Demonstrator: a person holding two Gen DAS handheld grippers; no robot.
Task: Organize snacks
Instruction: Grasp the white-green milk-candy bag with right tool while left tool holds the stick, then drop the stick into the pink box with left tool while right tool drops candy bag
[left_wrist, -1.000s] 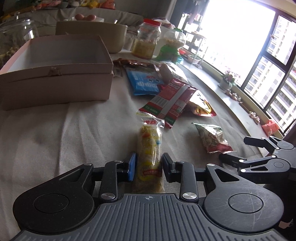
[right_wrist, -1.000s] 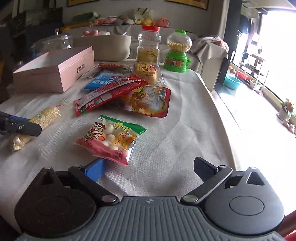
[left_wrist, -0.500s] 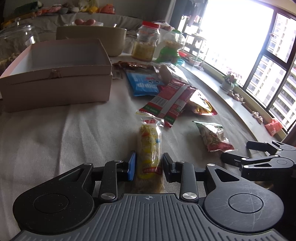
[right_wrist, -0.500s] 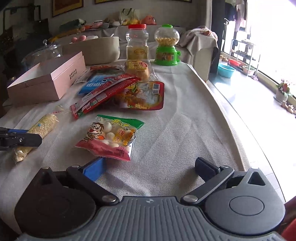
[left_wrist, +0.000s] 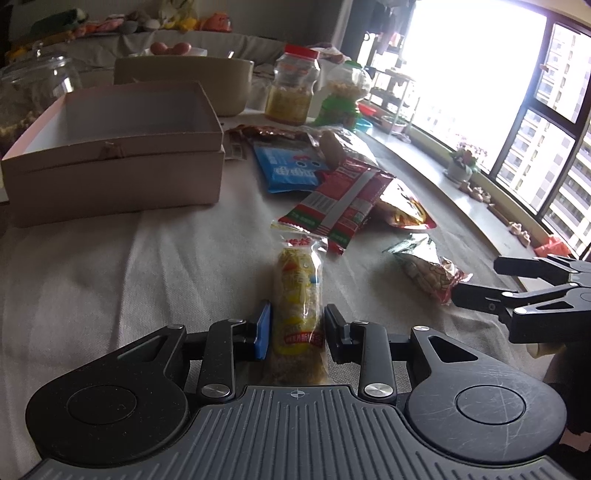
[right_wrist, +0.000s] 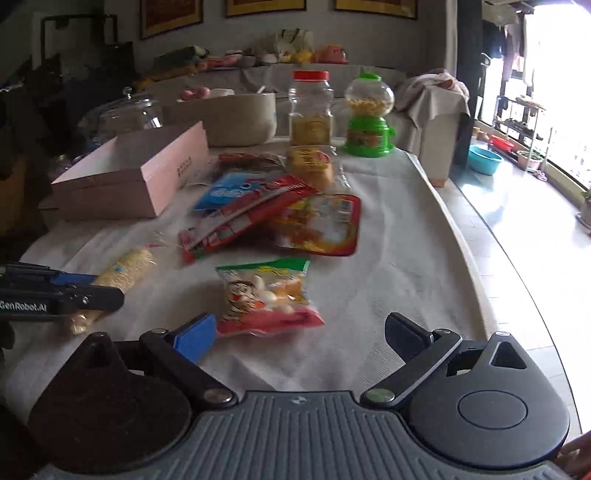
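My left gripper (left_wrist: 297, 325) is shut on a long yellow snack packet (left_wrist: 298, 295), which also shows in the right wrist view (right_wrist: 118, 273). The packet's far end still lies on the cloth. My right gripper (right_wrist: 299, 332) is open and empty, just short of a green, white and red candy bag (right_wrist: 266, 295), which also shows in the left wrist view (left_wrist: 424, 269). The open pink box (left_wrist: 122, 147) stands at the back left, and it also shows in the right wrist view (right_wrist: 136, 173). More packets lie in the middle: a blue one (left_wrist: 291, 166), a red striped one (left_wrist: 340, 203) and a red and orange one (right_wrist: 317, 225).
A cream tub (left_wrist: 184, 85), a red-lidded jar (left_wrist: 293, 92), a green candy dispenser (right_wrist: 367, 118) and a glass jar (left_wrist: 33, 92) stand at the back. The table's right edge (right_wrist: 480, 258) drops to the floor by the windows.
The left gripper has stayed shut on the yellow packet and barely moved. The right gripper has come closer to the candy bag and turned a little left.
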